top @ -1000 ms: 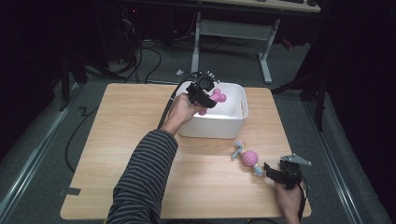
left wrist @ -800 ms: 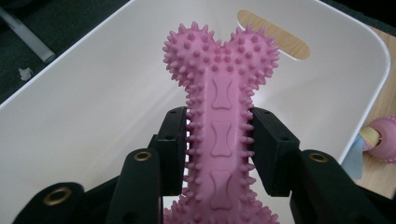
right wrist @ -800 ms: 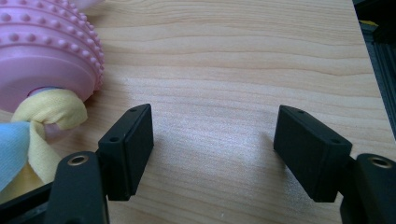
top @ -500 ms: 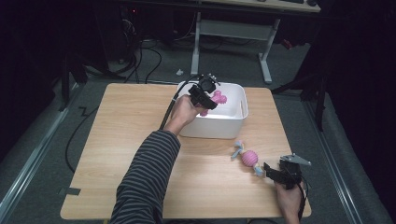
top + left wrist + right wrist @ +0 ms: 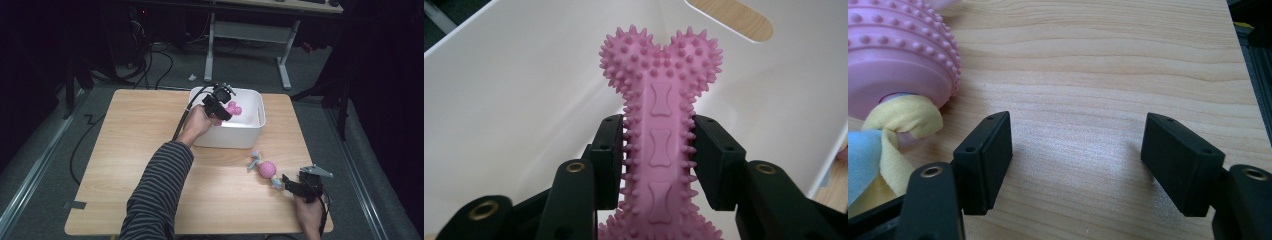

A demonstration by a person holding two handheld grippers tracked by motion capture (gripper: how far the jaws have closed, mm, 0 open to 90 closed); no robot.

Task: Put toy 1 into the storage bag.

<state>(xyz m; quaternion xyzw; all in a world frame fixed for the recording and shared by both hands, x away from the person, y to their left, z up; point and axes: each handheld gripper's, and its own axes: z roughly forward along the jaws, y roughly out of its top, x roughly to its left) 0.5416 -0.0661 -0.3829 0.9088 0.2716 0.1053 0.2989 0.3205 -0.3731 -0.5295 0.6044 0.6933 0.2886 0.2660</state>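
Left gripper: jaws clamped on the shaft of a pink spiked bone toy, knobbed end pointing away from the camera. Held above the inside of a white bin at the far centre of the wooden table, toy over the bin's left half.

Right gripper: jaws spread wide, nothing between them, low over bare table near the front right corner. Pink studded ball on a knotted cloth rope just beside the left-hand jaw, apart from it; seen from above between bin and right gripper.

Compared with half a second ago: no visible displacement of grippers, toys or bin.
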